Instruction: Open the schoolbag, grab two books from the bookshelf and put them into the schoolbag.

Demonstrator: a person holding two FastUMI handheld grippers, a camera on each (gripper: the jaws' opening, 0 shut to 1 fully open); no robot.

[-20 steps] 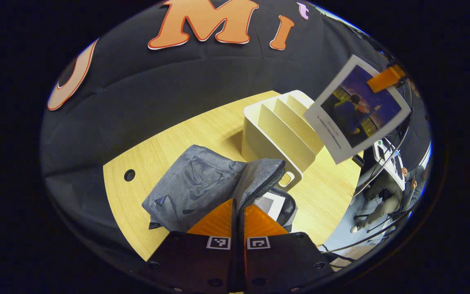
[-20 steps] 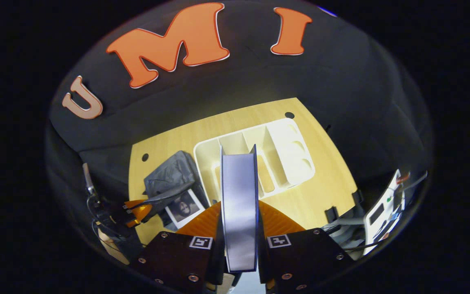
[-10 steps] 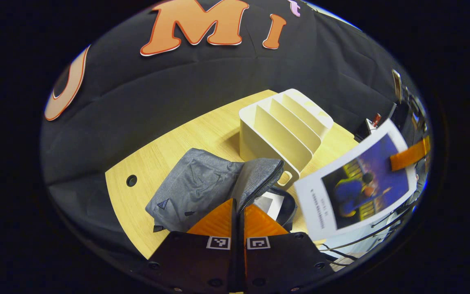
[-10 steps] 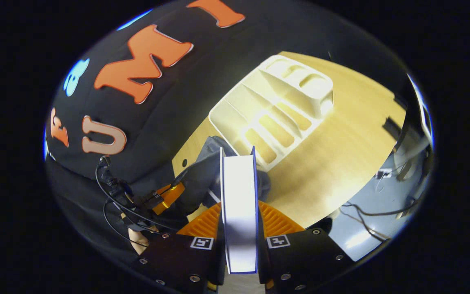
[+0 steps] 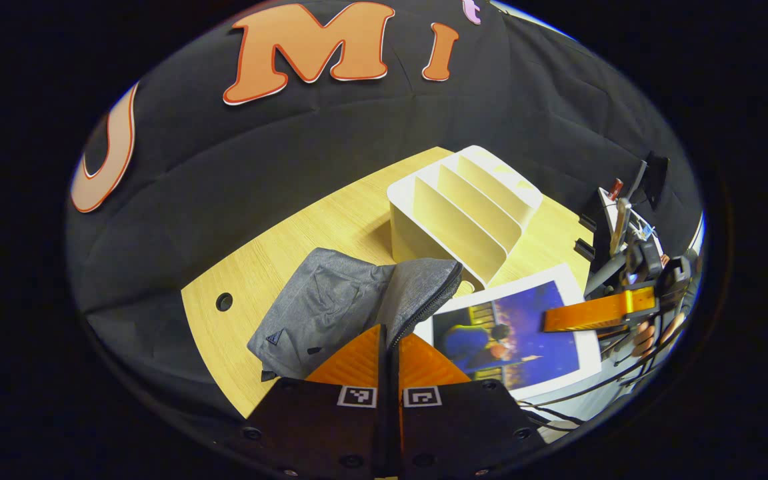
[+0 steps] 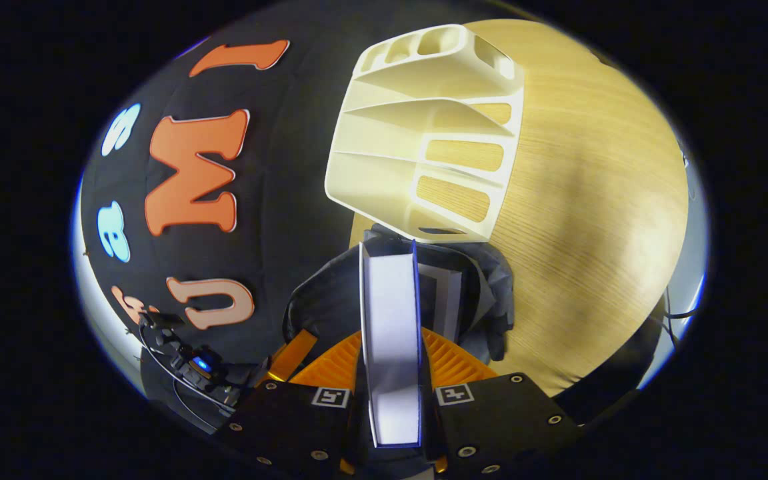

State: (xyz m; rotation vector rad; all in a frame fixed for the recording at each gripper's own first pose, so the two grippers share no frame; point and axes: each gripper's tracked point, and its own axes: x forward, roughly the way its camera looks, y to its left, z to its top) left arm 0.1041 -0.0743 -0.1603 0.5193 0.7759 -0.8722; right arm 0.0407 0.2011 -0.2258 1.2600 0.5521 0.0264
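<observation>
**Second book poised over the open schoolbag**

The right gripper (image 6: 391, 373) pinches a white-bordered book (image 5: 514, 333) by its edge, just above the grey schoolbag's (image 5: 331, 307) mouth. The left gripper (image 5: 389, 353) has its fingers pressed together on the zipper flap (image 5: 427, 293), holding it up. The bag lies near the table's (image 5: 291, 233) front edge, beside the cream bookshelf (image 5: 464, 207). Inside, what looks like another book (image 6: 447, 293) shows.

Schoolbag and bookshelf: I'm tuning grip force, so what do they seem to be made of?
The schoolbag looks like grey woven fabric, matte: it creases, and its flap folds softly along a dark zipper. The bookshelf looks like cream moulded plastic with a smooth, faintly glossy finish: thin rigid dividers, rounded cut-outs, soft highlights. It could be coated metal.
</observation>
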